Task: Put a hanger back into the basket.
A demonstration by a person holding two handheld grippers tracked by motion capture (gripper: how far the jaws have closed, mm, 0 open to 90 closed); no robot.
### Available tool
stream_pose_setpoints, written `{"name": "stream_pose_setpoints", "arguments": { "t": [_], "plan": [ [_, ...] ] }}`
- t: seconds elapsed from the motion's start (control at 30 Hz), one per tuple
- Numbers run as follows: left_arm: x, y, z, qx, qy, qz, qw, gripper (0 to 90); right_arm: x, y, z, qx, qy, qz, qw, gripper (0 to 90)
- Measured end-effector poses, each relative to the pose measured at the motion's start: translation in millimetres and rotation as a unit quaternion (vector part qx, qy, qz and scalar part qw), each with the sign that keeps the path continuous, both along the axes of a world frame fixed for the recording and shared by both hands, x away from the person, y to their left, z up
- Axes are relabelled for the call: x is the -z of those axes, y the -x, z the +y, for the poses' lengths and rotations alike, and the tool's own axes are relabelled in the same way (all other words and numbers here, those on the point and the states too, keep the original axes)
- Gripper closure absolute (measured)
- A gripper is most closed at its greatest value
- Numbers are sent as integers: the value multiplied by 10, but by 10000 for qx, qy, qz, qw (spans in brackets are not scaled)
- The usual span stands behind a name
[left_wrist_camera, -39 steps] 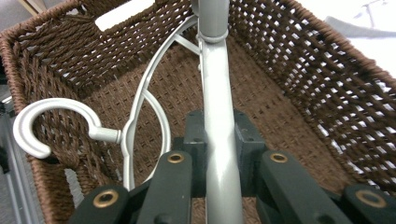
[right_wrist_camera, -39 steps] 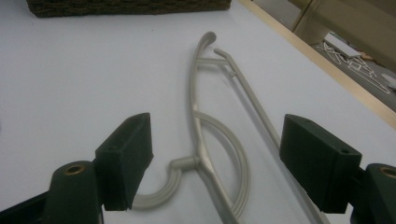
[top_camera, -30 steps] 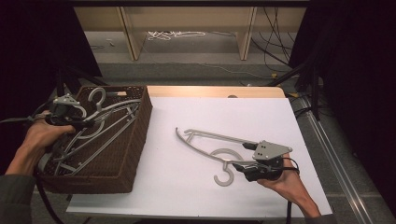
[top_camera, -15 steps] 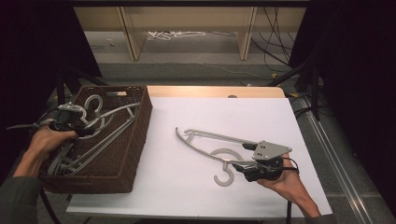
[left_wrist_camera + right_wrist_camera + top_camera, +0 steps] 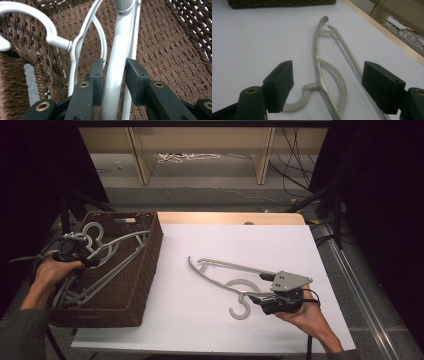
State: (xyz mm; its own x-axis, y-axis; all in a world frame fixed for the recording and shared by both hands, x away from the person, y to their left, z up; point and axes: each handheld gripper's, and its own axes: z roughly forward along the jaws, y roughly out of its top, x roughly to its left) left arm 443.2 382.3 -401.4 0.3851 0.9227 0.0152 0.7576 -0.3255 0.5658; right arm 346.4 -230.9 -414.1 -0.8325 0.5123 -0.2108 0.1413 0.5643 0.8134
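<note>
Grey hanger (image 5: 117, 72) in the basket (image 5: 145, 270), at nine o'clock on the counter (image 5: 200, 330); its bar runs lengthwise between the left tool (image 5: 113, 68), whose jaws have just been opening, loosely astride. Right tool (image 5: 327, 82) gapes empty over a second hanger (image 5: 220, 272), straight ahead at twelve.

Smooth plastic hangers (image 5: 220, 272) (slightly glossy), rough woven wicker basket (image 5: 145, 265), matt table (image 5: 210, 330).

Wide-open right tool (image 5: 327, 88) straddles a grey hanger (image 5: 322, 75) lying on white table (image 5: 249, 37)
</note>
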Motion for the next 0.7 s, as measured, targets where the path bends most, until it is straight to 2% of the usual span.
{"name": "stream_pose_setpoints", "arguments": {
  "t": [0.17, 0.23, 0.37, 0.5, 0.57, 0.7],
  "plan": [
    [8, -3, 5, -134, -44, 1, 9999, 647, 14, 0, 7, 5, 5, 20, 10000, 265],
    [-6, 3, 17, -351, -208, -10, 9992, 593, 17, 1, 8, 4, 8, 28, 10000, 264],
    [-30, 31, 77, -627, -233, -155, 9976, 527, 19, -4, 2, -4, 18, 36, 10000, 263],
    [-51, 66, 107, -771, -127, -242, 9967, 471, 29, -7, 5, 11, 11, 46, 10000, 262],
    [-84, 95, 91, -850, -63, -365, 9957, 443, 32, -6, 8, 25, 11, 34, 10000, 262],
    [-168, 179, 35, -843, 108, -599, 9946, 392, 30, -7, 6, 16, 12, 42, 10000, 262]
  ]
}}
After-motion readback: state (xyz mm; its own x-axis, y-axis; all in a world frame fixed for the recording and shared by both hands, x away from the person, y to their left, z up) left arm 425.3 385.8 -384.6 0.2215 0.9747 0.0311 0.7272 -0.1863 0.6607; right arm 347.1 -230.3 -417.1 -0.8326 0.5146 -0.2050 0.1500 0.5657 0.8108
